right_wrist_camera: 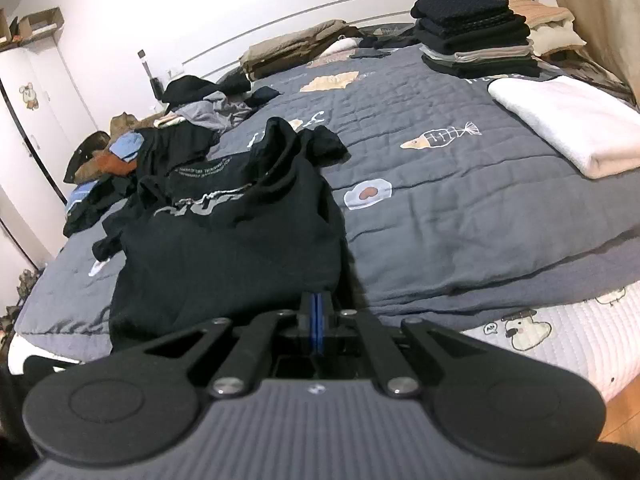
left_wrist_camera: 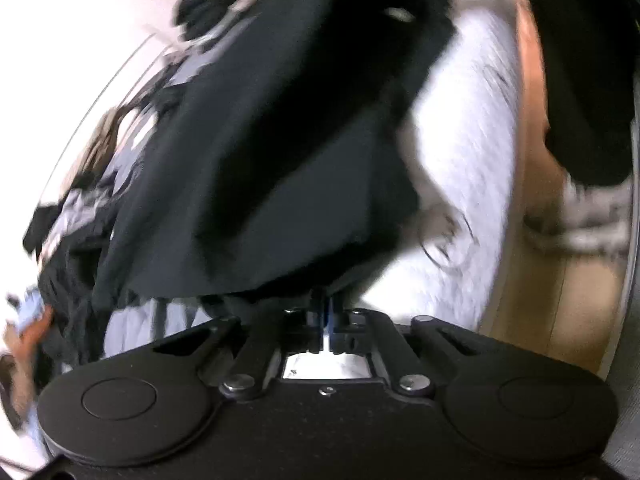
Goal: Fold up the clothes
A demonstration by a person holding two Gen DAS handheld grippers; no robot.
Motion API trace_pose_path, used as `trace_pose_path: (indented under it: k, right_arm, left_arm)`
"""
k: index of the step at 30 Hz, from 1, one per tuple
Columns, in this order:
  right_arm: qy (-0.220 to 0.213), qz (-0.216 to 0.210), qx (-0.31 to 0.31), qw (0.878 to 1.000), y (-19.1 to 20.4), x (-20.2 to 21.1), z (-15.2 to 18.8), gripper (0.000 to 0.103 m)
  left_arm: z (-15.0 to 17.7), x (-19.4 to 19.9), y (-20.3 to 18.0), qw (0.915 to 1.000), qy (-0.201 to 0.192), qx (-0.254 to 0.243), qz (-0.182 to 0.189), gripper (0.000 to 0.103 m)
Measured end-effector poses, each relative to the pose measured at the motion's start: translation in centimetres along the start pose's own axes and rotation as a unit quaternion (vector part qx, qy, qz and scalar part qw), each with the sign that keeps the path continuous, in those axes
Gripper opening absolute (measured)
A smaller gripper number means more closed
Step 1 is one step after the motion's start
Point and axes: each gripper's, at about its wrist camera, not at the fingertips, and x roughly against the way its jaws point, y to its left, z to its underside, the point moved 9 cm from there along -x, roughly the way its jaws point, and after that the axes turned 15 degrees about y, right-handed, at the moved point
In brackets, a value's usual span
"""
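Observation:
A black T-shirt (right_wrist_camera: 224,248) with grey lettering lies crumpled on the grey quilt (right_wrist_camera: 460,208) near the bed's front edge. My right gripper (right_wrist_camera: 318,300) is shut on its near hem, blue pads pressed together. The left wrist view is blurred by motion. There the same black T-shirt (left_wrist_camera: 272,140) hangs in front of the camera and fills most of the frame. My left gripper (left_wrist_camera: 326,302) is shut on its lower edge. The fingertips of both grippers are partly hidden by cloth.
A heap of unfolded clothes (right_wrist_camera: 168,144) covers the bed's left side. A stack of folded dark clothes (right_wrist_camera: 476,36) stands at the back right, with a folded white cloth (right_wrist_camera: 568,128) in front of it. White mattress side (right_wrist_camera: 560,332) and wooden floor (left_wrist_camera: 560,300) lie below.

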Motion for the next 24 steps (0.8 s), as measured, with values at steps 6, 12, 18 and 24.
trace_pose_path:
  k: [6, 12, 18, 24]
  right_arm:
    - [-0.004, -0.014, 0.0, 1.0, 0.3, 0.7, 0.1, 0.0]
    - [-0.004, -0.015, 0.015, 1.0, 1.1, 1.7, 0.6, 0.0]
    - [0.011, -0.015, 0.026, 0.999, 1.9, 1.0, 1.0, 0.0]
    - [0.027, -0.016, 0.037, 0.999, 2.6, 0.3, 1.3, 0.004]
  left_arm:
    - [2.2, 6.9, 9.5, 0.9664, -0.1, 0.225, 0.076, 0.001]
    - [6.5, 12.6, 17.5, 0.9245, -0.133, 0.349, 0.076, 0.001]
    - [9.3, 10.2, 18.0, 0.9347, 0.004, 0.35, 0.061, 0.001]
    - [8.6, 9.0, 15.4, 0.941, 0.058, 0.326, 0.072, 0.007]
